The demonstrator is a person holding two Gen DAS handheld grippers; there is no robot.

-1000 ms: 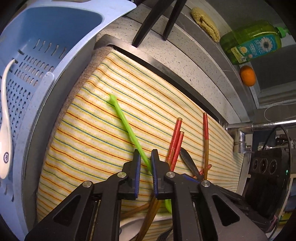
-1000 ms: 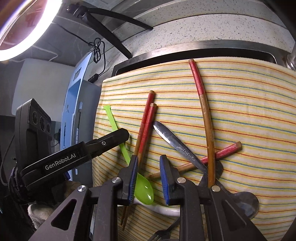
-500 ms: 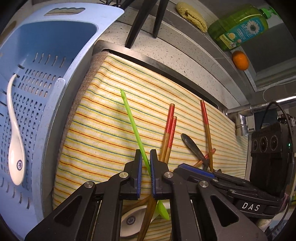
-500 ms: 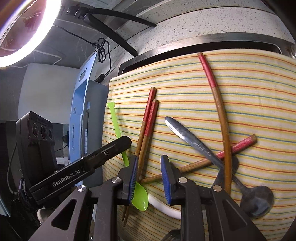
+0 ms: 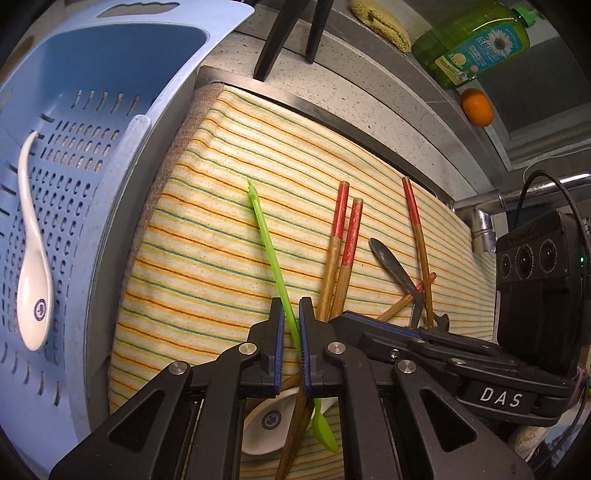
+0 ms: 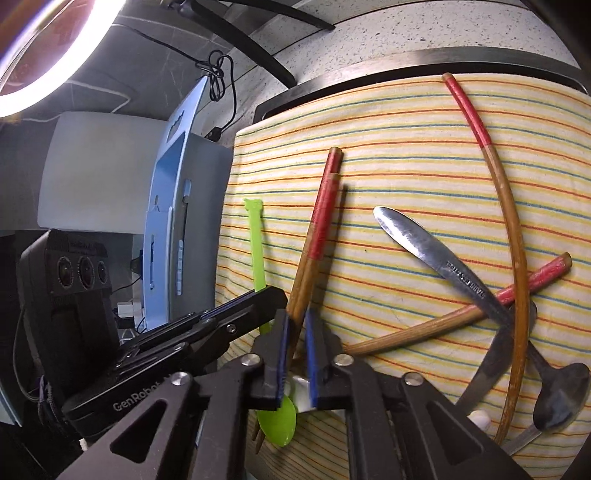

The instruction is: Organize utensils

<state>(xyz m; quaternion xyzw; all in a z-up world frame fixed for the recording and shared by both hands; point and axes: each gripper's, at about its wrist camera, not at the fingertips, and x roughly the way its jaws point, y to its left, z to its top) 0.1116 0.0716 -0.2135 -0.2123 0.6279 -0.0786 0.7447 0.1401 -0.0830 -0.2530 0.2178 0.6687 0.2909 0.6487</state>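
My left gripper (image 5: 291,332) is shut on the thin handle of a green plastic spoon (image 5: 269,247), lifted off the striped towel (image 5: 207,229); it also shows in the right wrist view (image 6: 258,243). My right gripper (image 6: 295,339) has closed around a pair of red-tipped wooden chopsticks (image 6: 317,236), also seen in the left wrist view (image 5: 341,243). Two more chopsticks (image 6: 506,206) cross a metal spoon (image 6: 436,254) on the right. A white ceramic spoon (image 5: 266,421) lies under my left gripper.
A blue perforated basket (image 5: 74,155) stands left of the towel and holds a white spoon (image 5: 33,258). A dish soap bottle (image 5: 476,40), an orange (image 5: 477,107) and a sponge (image 5: 380,22) sit on the back ledge. A faucet (image 5: 480,218) is at right.
The right gripper's jaws have narrowed around the pair of chopsticks. The left gripper has lifted the green spoon and drawn back, so the basket shows more.
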